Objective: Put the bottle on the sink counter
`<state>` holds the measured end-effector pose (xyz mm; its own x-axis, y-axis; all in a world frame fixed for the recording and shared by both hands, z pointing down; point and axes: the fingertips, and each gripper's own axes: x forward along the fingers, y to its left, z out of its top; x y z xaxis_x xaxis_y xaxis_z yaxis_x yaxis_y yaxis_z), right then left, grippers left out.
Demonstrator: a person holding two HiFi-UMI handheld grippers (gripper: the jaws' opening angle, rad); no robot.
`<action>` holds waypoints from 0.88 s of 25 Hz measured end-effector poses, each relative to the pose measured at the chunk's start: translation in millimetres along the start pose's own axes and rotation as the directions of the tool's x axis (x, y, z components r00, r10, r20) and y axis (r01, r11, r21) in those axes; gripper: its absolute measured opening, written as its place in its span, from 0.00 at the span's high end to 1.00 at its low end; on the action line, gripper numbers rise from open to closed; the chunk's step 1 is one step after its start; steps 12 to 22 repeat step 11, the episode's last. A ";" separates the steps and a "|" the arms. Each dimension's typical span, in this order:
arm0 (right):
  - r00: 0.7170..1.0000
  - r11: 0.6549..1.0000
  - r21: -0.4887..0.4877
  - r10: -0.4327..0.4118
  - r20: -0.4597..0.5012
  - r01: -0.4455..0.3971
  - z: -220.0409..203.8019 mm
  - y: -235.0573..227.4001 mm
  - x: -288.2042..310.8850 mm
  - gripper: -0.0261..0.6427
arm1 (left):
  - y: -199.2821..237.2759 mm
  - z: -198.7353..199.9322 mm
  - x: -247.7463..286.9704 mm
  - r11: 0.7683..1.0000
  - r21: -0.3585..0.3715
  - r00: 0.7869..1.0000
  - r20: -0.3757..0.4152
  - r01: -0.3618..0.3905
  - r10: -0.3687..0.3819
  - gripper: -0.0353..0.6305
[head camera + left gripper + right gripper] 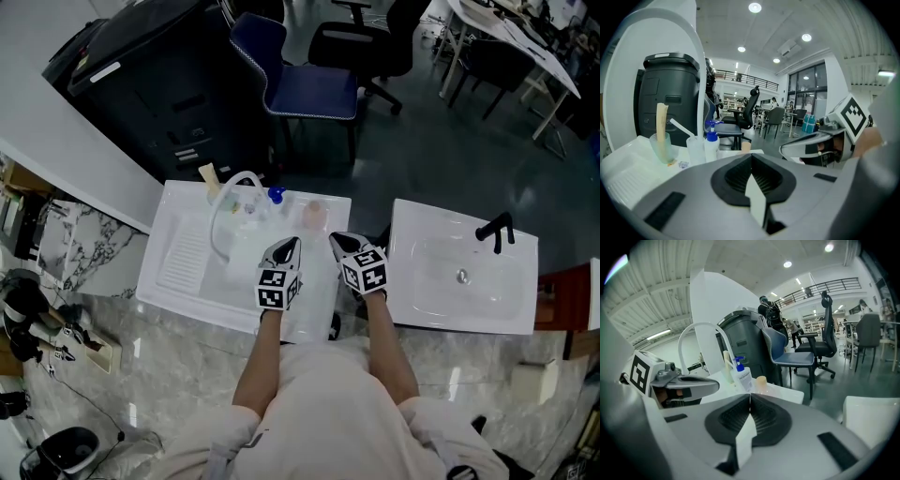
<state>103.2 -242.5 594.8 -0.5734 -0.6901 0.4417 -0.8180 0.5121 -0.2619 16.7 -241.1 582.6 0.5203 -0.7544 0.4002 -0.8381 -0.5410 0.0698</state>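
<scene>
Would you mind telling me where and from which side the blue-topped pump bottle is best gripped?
Grip the pump bottle round its white body, below the blue pump, coming from the near side. It stands upright, the body is broader than the thin pump neck, and a clear cup crowds its left. The right gripper, now shut, probably has the clearer approach.

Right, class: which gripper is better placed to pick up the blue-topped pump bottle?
Probably the left gripper: the bottle stands nearly straight ahead of it, while the right gripper sits farther to the side. Both are shut, so it must open first.
</scene>
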 end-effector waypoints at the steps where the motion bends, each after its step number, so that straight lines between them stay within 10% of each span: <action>1: 1.000 1.000 -0.006 0.006 0.001 -0.006 -0.2 1.9 0.5 0.95 | 0.0 -0.1 0.5 1.000 0.002 1.000 0.002 0.003 -0.003 0.94; 22: 1.000 1.000 -0.014 -0.013 -0.009 0.013 -1.5 0.6 -1.4 0.95 | 2.3 -0.7 1.2 0.999 0.037 1.000 -0.013 -0.003 0.003 0.94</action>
